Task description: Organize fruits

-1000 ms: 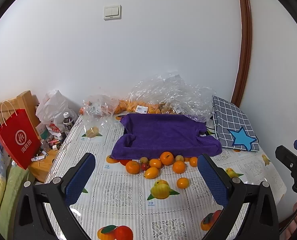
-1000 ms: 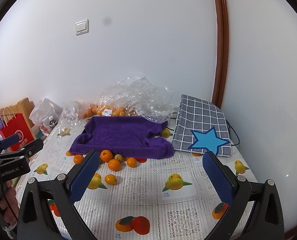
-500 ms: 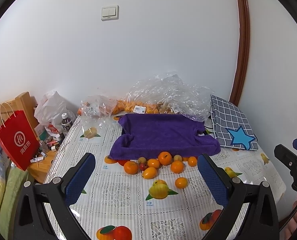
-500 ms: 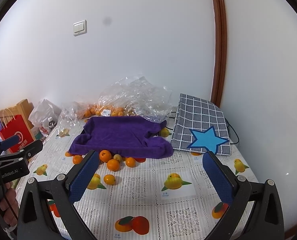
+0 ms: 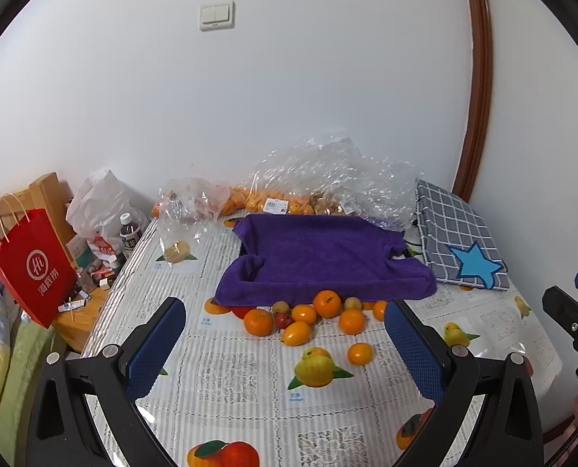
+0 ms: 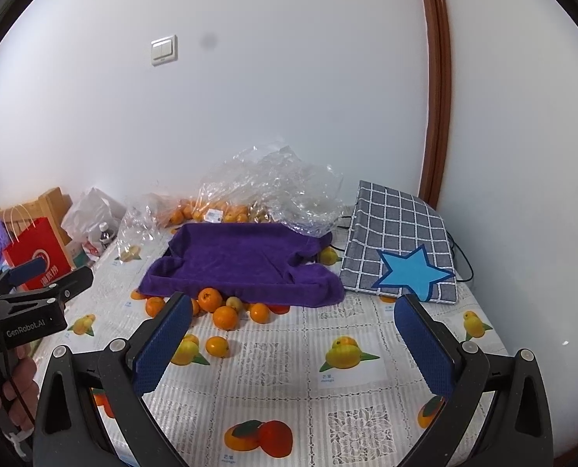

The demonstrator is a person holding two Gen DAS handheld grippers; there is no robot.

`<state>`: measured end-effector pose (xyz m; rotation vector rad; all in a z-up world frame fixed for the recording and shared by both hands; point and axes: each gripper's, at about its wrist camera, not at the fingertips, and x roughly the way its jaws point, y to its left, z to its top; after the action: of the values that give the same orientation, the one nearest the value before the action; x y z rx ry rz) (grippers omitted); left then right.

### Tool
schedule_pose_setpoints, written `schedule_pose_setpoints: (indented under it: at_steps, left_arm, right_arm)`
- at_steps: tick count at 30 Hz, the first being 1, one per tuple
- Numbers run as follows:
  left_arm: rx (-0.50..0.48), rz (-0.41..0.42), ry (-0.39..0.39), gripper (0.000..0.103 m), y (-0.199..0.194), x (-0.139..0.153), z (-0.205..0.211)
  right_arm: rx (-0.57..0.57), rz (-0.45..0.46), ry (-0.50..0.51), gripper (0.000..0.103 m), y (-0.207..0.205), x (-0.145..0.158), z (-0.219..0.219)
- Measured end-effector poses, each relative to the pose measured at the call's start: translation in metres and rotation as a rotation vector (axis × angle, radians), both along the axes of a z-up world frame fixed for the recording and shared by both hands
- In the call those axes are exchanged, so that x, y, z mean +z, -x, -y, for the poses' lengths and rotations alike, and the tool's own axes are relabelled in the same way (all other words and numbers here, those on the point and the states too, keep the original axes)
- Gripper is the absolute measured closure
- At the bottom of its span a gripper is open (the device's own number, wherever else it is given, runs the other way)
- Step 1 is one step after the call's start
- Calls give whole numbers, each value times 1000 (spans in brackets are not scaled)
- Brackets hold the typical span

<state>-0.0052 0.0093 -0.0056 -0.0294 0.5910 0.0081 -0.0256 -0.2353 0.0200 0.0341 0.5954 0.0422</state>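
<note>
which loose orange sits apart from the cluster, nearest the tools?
The small round orange lying alone on the fruit-print tablecloth, apart from the pile beside the purple towel.

We read "GenRobot.AI" in white on the left claw (image 6: pixel 40 272) body, right wrist view. The red paper bag (image 5: pixel 32 268) carries a white circled logo with Chinese characters, too small to read reliably.

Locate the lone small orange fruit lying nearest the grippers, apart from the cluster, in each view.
Left wrist: lone small orange fruit, lower centre-right, just inside the left gripper's right finger.
Right wrist: lower left, just right of the right gripper's left finger.
Shared landmark: purple towel behind the fruit cluster.
</note>
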Motion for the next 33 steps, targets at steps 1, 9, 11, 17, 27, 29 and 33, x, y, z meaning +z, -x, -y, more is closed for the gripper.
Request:
schedule_pose_setpoints:
  at_steps: [1,9,11,17,27,29,33]
  left_arm:
    - [6,-4,4,0,-1,-3,-2]
    - [70,-74,11,0,-24,-44,-33]
    - [84,-103,12,3,-32,-56,-40]
    - [118,-167,9,9,-51,-91,-59]
    - [82,-293,50,25,-77,-145,-78]
    - [81,-311,60,25,-81,-152,-82]
    - [82,-331,73,25,-88,-162,-86]
  right_arm:
    - [-1,-1,6,1,-1,-3,-1]
    - [43,-69,-22,0,-26,-38,-8]
    - [38,-83,-11,0,-33,-50,-12]
    - [70,-119,-49,0,-57,-91,-21]
    - [129,-237,-60,9,-93,-154,-53]
    - [165,-239,-88,16,-95,-161,-58]
    - [189,-253,-87,23,-99,-172,-72]
